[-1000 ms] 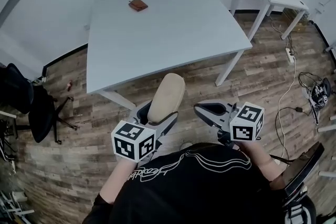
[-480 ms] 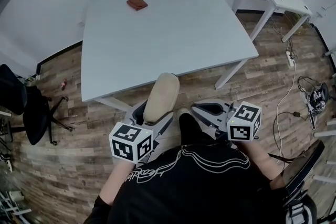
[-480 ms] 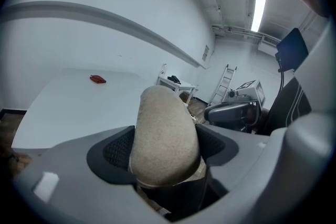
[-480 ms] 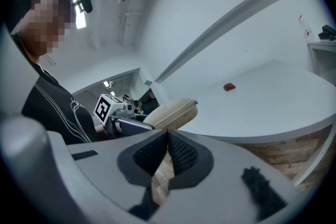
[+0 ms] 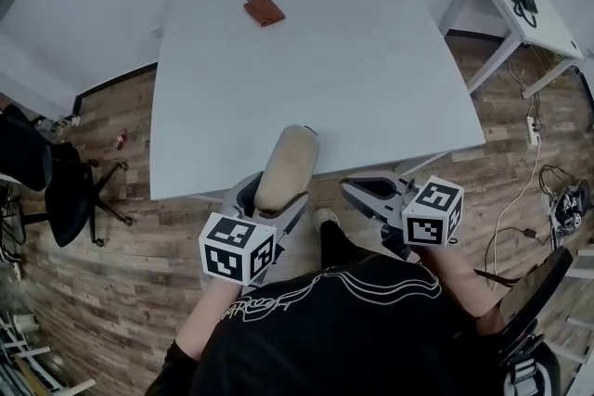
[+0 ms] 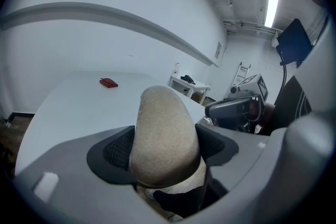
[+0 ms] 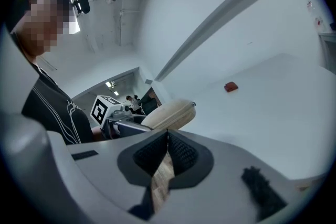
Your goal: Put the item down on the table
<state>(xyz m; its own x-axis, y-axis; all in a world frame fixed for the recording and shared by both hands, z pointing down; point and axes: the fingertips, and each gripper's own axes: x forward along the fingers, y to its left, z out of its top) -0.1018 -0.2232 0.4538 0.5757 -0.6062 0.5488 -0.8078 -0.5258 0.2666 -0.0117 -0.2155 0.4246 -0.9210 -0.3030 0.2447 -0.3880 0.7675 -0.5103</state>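
A beige oval zip case (image 5: 286, 159) sticks up between the jaws of my left gripper (image 5: 275, 199), which is shut on it. The case's tip hangs just over the near edge of the white table (image 5: 353, 79). In the left gripper view the case (image 6: 164, 139) fills the gap between both pads. My right gripper (image 5: 367, 192) hovers beside it to the right, short of the table edge; its pads (image 7: 178, 150) meet with nothing between them. A small red-brown pouch (image 5: 264, 10) lies at the table's far side.
A black office chair (image 5: 42, 176) stands on the wooden floor at the left. A small white side table (image 5: 520, 9) with a black phone is at the far right. Cables (image 5: 557, 190) lie on the floor to the right.
The person has stepped closer to the table: its near edge now lies under the case's tip. Both grippers keep their pose and the left keeps its hold.
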